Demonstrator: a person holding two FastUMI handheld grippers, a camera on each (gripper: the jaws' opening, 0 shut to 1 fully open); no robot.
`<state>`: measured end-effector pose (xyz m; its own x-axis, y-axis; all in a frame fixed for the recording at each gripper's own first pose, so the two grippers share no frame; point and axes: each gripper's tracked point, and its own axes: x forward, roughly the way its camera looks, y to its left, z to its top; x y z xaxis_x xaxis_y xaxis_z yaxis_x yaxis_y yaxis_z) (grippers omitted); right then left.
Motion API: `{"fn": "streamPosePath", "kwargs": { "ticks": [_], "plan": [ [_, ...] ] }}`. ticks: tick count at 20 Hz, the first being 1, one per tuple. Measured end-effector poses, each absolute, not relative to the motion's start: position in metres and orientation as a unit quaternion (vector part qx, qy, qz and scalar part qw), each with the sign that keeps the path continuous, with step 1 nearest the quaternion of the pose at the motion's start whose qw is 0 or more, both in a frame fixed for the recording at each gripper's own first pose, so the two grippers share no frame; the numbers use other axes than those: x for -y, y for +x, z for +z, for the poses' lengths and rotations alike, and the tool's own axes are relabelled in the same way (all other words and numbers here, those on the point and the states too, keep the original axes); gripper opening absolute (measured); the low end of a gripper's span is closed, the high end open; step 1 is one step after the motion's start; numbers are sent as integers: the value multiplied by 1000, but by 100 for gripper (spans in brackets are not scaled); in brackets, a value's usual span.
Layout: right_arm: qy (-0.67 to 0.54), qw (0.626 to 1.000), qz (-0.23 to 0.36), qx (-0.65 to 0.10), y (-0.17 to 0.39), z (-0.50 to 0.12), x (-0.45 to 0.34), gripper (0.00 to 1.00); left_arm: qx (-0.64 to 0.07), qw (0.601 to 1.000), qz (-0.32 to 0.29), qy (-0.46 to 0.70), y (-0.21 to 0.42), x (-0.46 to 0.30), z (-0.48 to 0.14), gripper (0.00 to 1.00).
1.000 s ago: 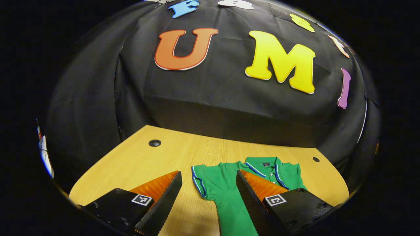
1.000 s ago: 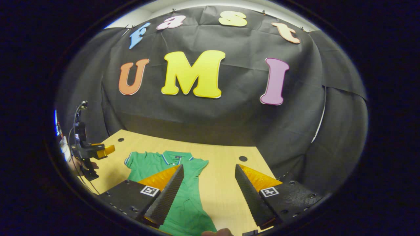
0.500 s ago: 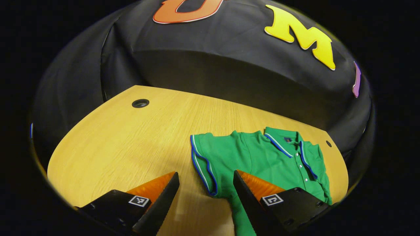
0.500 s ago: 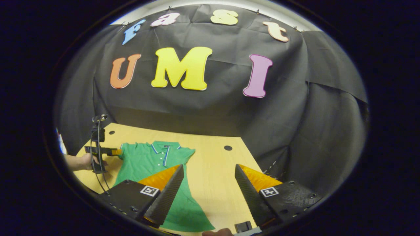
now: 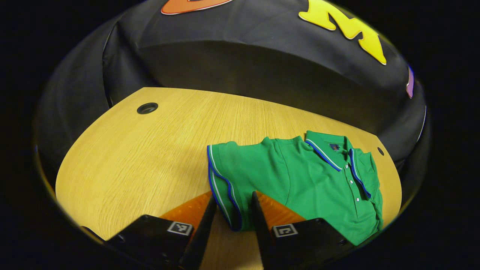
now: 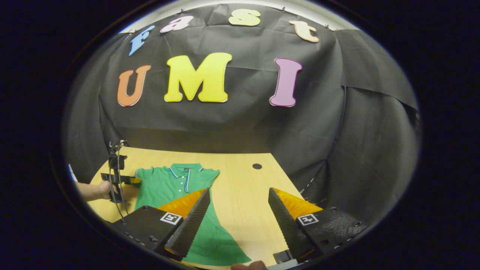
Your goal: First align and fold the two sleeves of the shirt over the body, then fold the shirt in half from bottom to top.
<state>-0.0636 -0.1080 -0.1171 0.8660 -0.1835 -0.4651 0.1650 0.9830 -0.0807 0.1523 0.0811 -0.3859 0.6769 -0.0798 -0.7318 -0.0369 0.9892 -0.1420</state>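
— Checking the left gripper (image 5: 233,225) first: straddling what?

— Straddling the lower corner of the sleeve (image 5: 240,168), right at the blue-trimmed cuff (image 5: 221,187). Narrowing to a slim gap, with the cuff edge sitting inside it. Not managing to tell whether both fingers are actually pressing on the cloth.

— And finding the shirt (image 5: 311,176) where?

— Lying flat and face up on the table (image 5: 150,150), collar (image 5: 326,150) pointing toward the booth wall, hem (image 6: 221,257) pointing back toward the person. Running far-to-near along its long axis in the right gripper view.

— Heading which way for the fold, then?

— Judging from the left gripper view: carrying the sleeve across toward the button placket (image 5: 352,183), rightward there, at right angles to that long axis.

— Counting on the right gripper (image 6: 240,221) at all?

— Hanging wide open above the shirt's lower body and the bare wood beside it, gripping nothing. Sitting well apart from the straddled sleeve and nearer the other sleeve (image 6: 210,174). Probably leaving this first fold to the left gripper alone.
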Motion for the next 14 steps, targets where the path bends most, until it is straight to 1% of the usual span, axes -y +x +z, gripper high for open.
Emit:
{"fn": "streamPosePath", "kwargs": {
  "ticks": [1,4,5,7,12,14],
  "plan": [
    [-15,965,-95,-244,-64,-118,111,96,-402,913,-8,-68,155,-82,-386,37],
    [3,963,-100,-251,-65,-121,114,96,-408,910,-17,-68,157,-77,-382,10],
    [4,963,-100,-251,-64,-122,116,98,-406,912,-11,-62,158,-79,-380,8],
    [8,964,-99,-248,-62,-122,116,96,-396,916,-14,-63,162,-73,-365,6],
    [10,964,-97,-249,-61,-125,118,96,-387,919,-38,-59,174,-44,-332,6],
    [13,963,-95,-252,-60,-129,118,97,-382,921,-53,-51,180,-26,-321,6]
  ]
}}
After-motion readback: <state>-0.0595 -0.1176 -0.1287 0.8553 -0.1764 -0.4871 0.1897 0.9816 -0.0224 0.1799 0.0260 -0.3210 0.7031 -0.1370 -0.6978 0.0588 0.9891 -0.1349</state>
